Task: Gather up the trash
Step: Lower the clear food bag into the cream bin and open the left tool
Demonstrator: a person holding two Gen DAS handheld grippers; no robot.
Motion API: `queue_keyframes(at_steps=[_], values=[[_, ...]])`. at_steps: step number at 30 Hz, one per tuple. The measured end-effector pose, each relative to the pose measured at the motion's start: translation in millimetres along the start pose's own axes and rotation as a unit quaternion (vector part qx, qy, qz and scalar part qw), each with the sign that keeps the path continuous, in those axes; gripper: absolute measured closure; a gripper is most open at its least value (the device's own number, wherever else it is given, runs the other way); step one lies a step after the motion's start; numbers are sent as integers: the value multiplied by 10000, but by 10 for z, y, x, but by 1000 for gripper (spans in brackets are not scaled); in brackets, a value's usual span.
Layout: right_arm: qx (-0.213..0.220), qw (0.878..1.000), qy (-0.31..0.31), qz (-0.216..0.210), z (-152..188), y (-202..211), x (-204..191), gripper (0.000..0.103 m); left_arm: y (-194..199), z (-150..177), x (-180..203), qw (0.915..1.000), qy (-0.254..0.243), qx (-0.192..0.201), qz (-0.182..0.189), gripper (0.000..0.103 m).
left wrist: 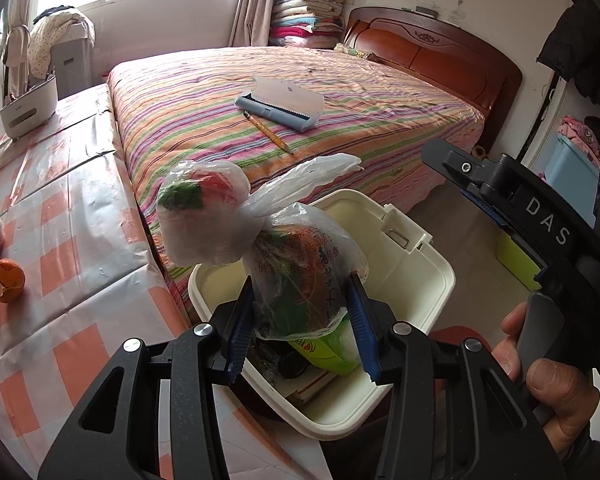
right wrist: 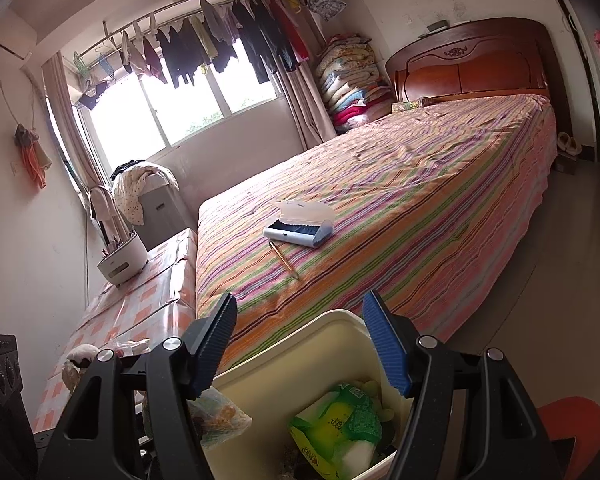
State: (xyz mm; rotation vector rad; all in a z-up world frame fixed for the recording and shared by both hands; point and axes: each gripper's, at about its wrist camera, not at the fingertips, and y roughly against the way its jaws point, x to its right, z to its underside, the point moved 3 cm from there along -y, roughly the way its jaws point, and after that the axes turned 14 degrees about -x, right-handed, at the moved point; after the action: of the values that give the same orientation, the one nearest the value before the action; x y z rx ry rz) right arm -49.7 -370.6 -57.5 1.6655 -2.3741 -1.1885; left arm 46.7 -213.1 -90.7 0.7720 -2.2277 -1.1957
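The tied plastic bag [left wrist: 300, 276] is pinched upright by the left gripper [left wrist: 302, 328] directly above the bin [left wrist: 440, 276]; the right gripper [right wrist: 312, 344] is spread, empty.

A lived-in home bedroom: striped bed [right wrist: 380, 200], folded quilts [right wrist: 348, 80], laundry [right wrist: 220, 44] above the window.
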Motion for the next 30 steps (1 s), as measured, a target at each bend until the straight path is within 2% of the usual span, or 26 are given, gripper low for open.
queue_keyframes(at_steps=[5,7,9,17,24,26,30], values=[[5,10000,4,-22,1,-5,-11,39,9,-1,-7,9999,-9,-10,102,57],[13,10000,8,-24,1,-8,-16,39,50,-2,6,9999,-44,83,80,49],[12,10000,20,-15,10,-13,-19,39,106,-4,21,9998,-68,212,4,26],[27,10000,-1,-45,9,-23,-20,39,217,-24,-86,9993,136,345,-49,25],[-17,10000,46,-86,22,-47,-39,39,323,-59,-362,9977,532,424,-49,25],[-39,9999,65,-101,27,-60,-51,39,362,-70,-455,9965,684,469,-37,20],[-120,9997,117,-161,41,-91,-99,39,425,-76,-601,9945,900,542,-16,20]])
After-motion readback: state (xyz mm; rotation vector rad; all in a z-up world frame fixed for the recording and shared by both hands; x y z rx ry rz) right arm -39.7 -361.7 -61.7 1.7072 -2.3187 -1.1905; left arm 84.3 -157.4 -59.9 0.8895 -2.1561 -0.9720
